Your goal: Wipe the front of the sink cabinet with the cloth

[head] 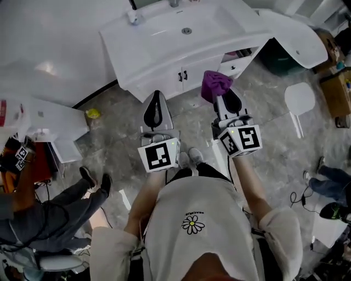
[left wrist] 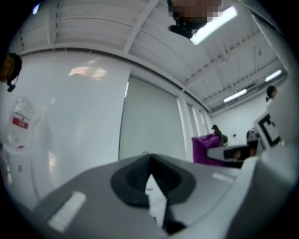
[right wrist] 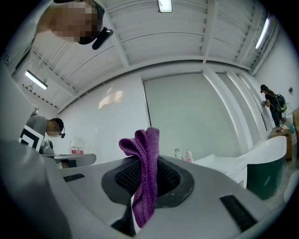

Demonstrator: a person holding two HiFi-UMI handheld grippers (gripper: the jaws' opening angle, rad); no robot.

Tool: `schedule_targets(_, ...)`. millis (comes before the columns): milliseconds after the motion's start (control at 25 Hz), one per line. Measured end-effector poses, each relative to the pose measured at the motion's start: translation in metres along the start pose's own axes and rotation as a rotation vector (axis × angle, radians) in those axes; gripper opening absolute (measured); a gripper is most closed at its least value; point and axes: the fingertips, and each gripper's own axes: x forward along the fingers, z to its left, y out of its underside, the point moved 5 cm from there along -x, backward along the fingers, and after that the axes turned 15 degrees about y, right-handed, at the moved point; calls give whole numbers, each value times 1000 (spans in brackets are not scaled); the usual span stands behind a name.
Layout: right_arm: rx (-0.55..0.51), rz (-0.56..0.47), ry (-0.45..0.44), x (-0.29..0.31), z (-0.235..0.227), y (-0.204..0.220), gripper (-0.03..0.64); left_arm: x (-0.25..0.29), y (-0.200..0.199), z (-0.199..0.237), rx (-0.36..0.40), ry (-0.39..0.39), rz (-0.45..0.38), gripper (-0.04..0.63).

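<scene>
We see the purple fuzzy cloth point(head: 215, 83) pinched in the right gripper point(head: 228, 100), jaws shut tight on it. Its long side runs along the jaws. A folded, bunched end pokes out past the tips, pointing at the white sink cabinet point(head: 164, 74). A thin tail hangs back btw the jaws. From above, the cloth sits just by the cabinet's front right corner, near what looks like a small open drawer point(head: 237, 65). We can't tell if it touches. In the right gripper view only the far wall point(right wrist: 187, 116) shows behind the cloth's top.

The left gripper point(head: 156, 105) has its jaws together w/ nothing in them. It points at the cabinet's two small doors w/ dark handles point(head: 181, 76).

The floor point(head: 263, 126) is grey, cloudy stone. The room is white, w/ a ribbed ceiling point(right wrist: 154, 42) & strip lights point(right wrist: 164, 4). A white tub point(head: 299, 38) stands on the right, w/ brown boxes point(head: 335, 88) past it. A small yellow thing point(head: 92, 113) lies on the floor at left.

A sitting person point(head: 60, 206) at left is cut off by the edge. What's in the drawer is too small to tell.
</scene>
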Motion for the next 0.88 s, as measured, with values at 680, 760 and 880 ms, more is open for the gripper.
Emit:
schedule_targets(680,-3,-71,14,-29,13,-29,54,-6,-27,4,53,7,-53,5)
schedule_targets(760,-1,-62,16,-32,14,-27,54,-10,-25,6,47,-1,-46,5)
schedule_targets(880,1,-54,21,-34,14,-23,54,-14,-23,8,46,-9,-43,5)
